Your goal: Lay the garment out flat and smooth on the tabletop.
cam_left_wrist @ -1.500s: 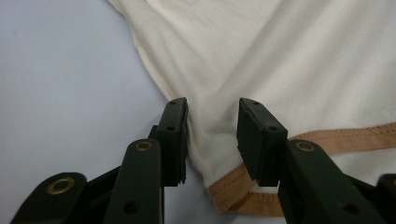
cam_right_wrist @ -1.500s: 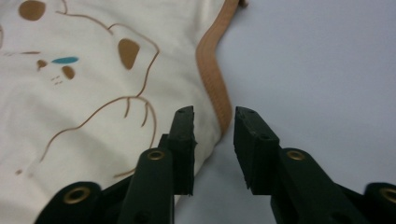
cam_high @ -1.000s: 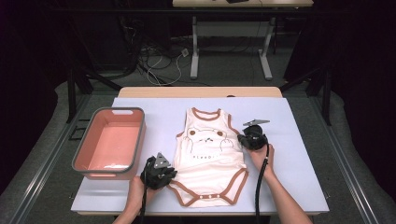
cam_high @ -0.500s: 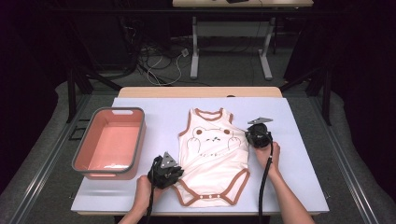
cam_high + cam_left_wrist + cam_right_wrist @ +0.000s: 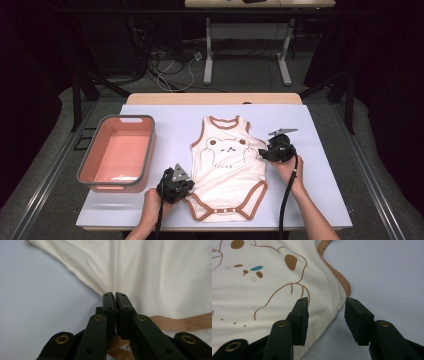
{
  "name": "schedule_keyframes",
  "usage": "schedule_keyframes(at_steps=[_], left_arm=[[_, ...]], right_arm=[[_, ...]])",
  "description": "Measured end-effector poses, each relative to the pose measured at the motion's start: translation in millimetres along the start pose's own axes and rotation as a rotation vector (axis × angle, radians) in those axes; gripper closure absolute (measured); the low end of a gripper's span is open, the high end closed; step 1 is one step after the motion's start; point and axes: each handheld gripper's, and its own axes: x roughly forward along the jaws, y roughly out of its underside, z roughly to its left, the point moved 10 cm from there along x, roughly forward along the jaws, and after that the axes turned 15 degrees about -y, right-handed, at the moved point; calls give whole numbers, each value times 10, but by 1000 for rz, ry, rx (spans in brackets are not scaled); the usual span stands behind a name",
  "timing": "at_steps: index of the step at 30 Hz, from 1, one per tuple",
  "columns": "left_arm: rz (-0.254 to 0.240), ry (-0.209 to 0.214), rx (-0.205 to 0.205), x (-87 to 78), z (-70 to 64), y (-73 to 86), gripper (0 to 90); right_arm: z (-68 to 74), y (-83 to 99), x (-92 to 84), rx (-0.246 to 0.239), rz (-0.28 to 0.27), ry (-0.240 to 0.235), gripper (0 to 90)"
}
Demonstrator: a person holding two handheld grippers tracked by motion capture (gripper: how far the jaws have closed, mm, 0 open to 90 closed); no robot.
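Comparing with a second ago, the right gripper (image 5: 325, 315) has just spread its jaws and backed off the right side seam of the baby bodysuit (image 5: 227, 175), so that edge now lies released between them, while the left gripper (image 5: 115, 298) has closed fully, pinching the cloth near the lower left leg hem. Judged from this, the garment, lying flat at mid-table (image 5: 320, 200), is anchored on one side only. Nothing obstructs; the pink bin (image 5: 87, 165) stands well apart at left.
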Motion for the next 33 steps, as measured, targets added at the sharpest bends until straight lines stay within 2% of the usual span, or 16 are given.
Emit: schedule_keyframes(at_steps=[7, 9, 10, 13, 16, 22, 27, 28, 30, 33], left_arm=[[12, 16, -15, -68, 69, 47, 850], [7, 20, -24, -76, 84, 38, 767], [9, 12, -29, -74, 96, 30, 678], [-11, -29, -44, -69, 150, -43, 524], [-38, -50, -82, -44, 176, -146, 485], [-35, -77, -148, 98, 241, -296, 499], [-13, -110, -180, 252, 356, -394, 533], [-9, -107, -196, 281, 368, -411, 533], [1, -118, -202, 335, 411, -437, 533], [19, -120, -216, 415, 444, -462, 533]], right_arm=[[51, 33, 15, -1, 23, -28, 553], [39, 32, 26, 4, 19, -23, 556], [26, 26, 30, 6, 16, -21, 556], [-2, -1, 34, 8, -1, -13, 566], [-10, -21, 47, 5, -12, -7, 572], [-23, -62, 57, 1, -38, -3, 595], [-84, -83, 97, 5, -51, 34, 611], [-100, -88, 115, 13, -58, 39, 615], [-121, -90, 155, 20, -58, 41, 614], [-127, -85, 216, 17, -56, 48, 685]])
